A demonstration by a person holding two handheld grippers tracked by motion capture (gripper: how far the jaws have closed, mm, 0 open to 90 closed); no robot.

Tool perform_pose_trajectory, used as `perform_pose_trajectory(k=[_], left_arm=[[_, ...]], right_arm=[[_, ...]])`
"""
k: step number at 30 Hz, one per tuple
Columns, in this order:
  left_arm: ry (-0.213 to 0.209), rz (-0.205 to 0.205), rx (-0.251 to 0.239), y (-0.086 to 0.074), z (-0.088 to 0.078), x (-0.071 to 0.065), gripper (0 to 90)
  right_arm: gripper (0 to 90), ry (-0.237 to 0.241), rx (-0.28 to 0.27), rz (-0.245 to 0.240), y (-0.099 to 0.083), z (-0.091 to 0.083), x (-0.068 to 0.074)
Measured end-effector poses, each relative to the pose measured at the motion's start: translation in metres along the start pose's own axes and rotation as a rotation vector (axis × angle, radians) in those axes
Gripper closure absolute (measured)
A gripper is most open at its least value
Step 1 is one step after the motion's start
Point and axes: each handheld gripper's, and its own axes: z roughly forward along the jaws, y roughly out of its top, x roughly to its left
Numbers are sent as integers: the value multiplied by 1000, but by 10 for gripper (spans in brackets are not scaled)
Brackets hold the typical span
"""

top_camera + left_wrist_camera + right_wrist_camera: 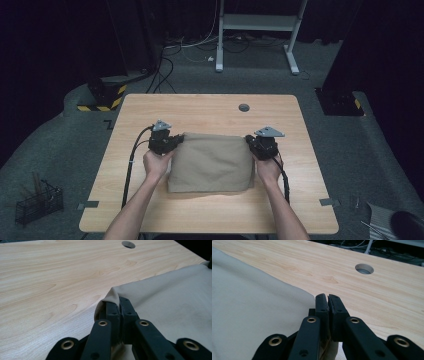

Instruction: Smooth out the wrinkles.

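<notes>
A folded tan cloth [210, 162] lies flat in the middle of the wooden table [210, 112]. My left gripper [176, 140] is shut on the cloth's far left corner. In the left gripper view the tan cloth [170, 297] bunches up between the closed jaws of that left gripper [119, 301]. At the far right corner, my right gripper [251, 140] is shut on the cloth. The right gripper view has the right gripper [328, 300] with its jaws pressed together and the cloth [249, 312] pinched low between them. A hand holds each gripper.
A round cable hole [244, 107] sits in the table top near the far edge. On the floor stand a white metal frame [257, 30] behind the table, a wire basket [37, 202] at the left and yellow-black striped blocks [102, 97].
</notes>
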Motion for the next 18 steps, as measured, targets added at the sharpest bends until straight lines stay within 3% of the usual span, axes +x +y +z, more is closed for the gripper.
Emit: perform_pose_trajectory(k=[10,18], left_arm=[[15,6,34,-2,10,4,879],[30,8,89,-13,17,5,880]], right_arm=[[864,-18,30,3,-5,12,-1],[874,-15,61,5,-13,16,0]])
